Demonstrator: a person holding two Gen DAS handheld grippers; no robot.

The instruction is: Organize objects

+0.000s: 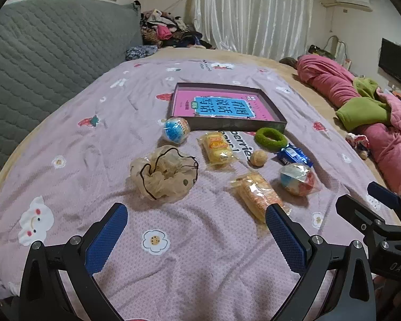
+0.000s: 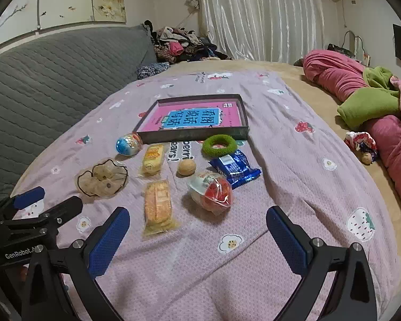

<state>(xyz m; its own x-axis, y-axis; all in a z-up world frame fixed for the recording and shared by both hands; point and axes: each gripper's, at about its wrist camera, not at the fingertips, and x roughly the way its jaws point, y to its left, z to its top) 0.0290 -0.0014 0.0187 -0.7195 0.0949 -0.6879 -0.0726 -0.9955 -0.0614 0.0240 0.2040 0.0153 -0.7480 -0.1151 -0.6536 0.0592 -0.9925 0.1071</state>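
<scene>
Both grippers hover low over the near end of the bed, side by side, jaws spread wide and holding nothing. Left gripper point(image 1: 196, 226) has its blue pads apart over the lilac bedspread point(image 1: 66, 144), with the near end of an orange cracker pack point(image 1: 256, 195) just ahead of its right finger. Right gripper point(image 2: 197, 227) is likewise wide apart, with a red-and-white wrapped ball point(image 2: 211, 191) lying ahead between its fingers.

Loose things lie in a cluster on the bedspread. Farthest back sits a shallow dark tray point(image 1: 238, 127) holding a pink book point(image 1: 214, 105) with a blue label. In front of the tray, from left: a blue-and-white wrapped ball point(image 1: 176, 129), a yellow snack pack point(image 1: 218, 148), a green fuzzy ring point(image 1: 270, 139) and a blue snack packet point(image 1: 294, 156). A small tan ball point(image 1: 258, 157) rests between the yellow pack and the blue packet. A beige sheer scrunchie point(image 1: 163, 174) edged in black lies to the left. Pink and green bedding point(image 1: 366, 107) is heaped along the bed's right side, well apart from the cluster.
</scene>
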